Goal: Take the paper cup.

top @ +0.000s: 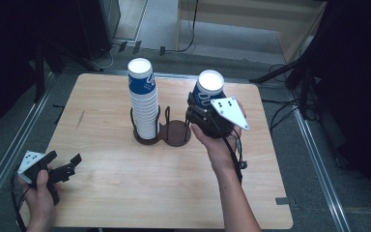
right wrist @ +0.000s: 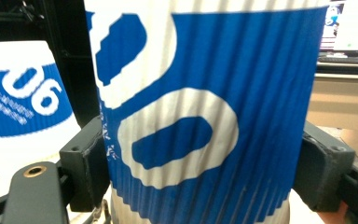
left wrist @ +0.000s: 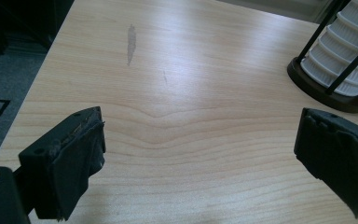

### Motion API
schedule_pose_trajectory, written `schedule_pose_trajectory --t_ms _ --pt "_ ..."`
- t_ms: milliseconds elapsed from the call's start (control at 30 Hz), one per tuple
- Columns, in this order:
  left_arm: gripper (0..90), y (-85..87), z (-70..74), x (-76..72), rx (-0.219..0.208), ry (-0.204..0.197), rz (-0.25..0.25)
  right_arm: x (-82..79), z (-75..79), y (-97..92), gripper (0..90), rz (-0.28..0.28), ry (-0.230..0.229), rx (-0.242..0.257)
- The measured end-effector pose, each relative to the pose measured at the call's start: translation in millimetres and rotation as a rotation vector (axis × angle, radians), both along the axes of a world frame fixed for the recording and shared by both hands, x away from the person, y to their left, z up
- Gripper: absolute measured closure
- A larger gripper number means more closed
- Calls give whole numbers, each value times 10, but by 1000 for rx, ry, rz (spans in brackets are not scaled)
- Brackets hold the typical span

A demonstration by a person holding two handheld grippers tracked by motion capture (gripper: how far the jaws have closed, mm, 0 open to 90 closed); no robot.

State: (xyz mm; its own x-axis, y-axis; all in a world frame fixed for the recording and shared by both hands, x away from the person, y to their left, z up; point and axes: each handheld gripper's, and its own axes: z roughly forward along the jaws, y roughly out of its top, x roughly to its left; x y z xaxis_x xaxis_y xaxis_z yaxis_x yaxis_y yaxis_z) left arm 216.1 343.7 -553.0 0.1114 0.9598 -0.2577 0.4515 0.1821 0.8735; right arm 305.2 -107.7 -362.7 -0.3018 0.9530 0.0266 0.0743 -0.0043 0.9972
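Note:
A tall stack of blue-and-white ribbed paper cups (top: 143, 99) stands upside down in the left ring of a dark two-ring holder (top: 162, 133). My right gripper (top: 199, 107) is shut on a single blue-and-white cup (top: 207, 89), held base-up just right of the holder's bare right ring (top: 176, 133). In the right gripper view that cup (right wrist: 200, 116) sits squeezed between both pads (right wrist: 86, 161), and the stack (right wrist: 28, 116) shows at the left. My left gripper (top: 65, 166) rests open at the table's front left corner, jaws wide apart over bare wood (left wrist: 200, 154).
The wooden table (top: 125, 193) has a rounded front edge and grey floor around it. Metal rails run along both sides. Dark stands and cables (top: 290, 72) lie behind the table. The stack's holder (left wrist: 335, 93) appears at the upper right of the left gripper view.

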Motion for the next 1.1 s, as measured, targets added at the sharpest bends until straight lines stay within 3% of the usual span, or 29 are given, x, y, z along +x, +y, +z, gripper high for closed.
schedule_pose_trajectory --t_ms 433,700,1100 --pt "25 -7 -1 17 -5 -2 3 -122 -275 -204 189 -7 22 7" --pt "25 -29 20 40 49 4 35 -210 -391 -348 193 -14 16 10" --pt "25 -289 304 103 73 -42 -63 -316 -672 -534 195 -22 59 -3"
